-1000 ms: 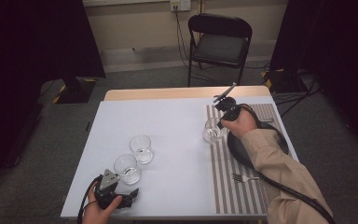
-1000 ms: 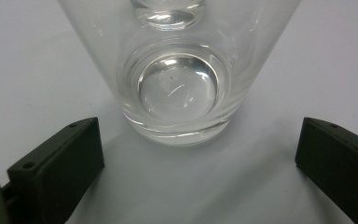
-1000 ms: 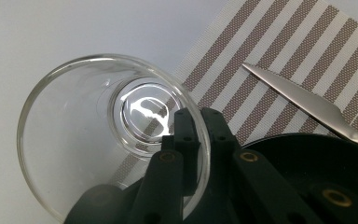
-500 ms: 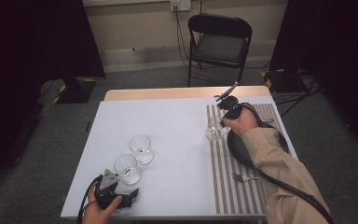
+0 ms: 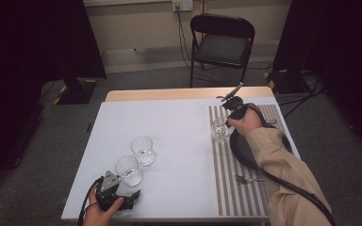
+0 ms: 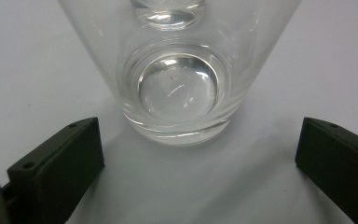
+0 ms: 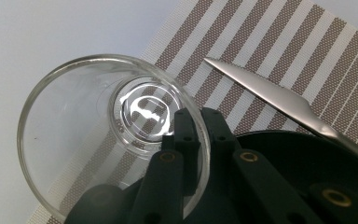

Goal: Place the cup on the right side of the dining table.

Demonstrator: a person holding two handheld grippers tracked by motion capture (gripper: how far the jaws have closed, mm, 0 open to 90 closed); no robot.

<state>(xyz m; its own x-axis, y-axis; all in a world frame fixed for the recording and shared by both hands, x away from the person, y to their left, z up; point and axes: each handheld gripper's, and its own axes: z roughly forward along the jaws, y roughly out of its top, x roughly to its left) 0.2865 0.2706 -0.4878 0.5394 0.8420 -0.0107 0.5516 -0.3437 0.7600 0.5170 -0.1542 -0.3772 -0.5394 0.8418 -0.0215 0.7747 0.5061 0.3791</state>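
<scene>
Even overhead light is brightening the worktop (image 5: 179, 127); the surroundings are lying dark, and glare is glinting off a softly blurred glass (image 6: 179, 70).

The middle of your table (image 5: 179, 127) is bare white, so either hand can sweep across it freely. Two glasses, a near glass (image 5: 128, 170) and a far glass (image 5: 143, 150), stand close together at the front left, blocking your left gripper (image 5: 131, 196) straight ahead; pass to their right instead. On the striped mat (image 5: 226, 165), a third glass (image 5: 220, 129), the dark plate (image 5: 240, 150), a knife (image 7: 279, 100) and a fork (image 5: 246, 179) crowd the room around your right gripper (image 7: 200, 123).
</scene>
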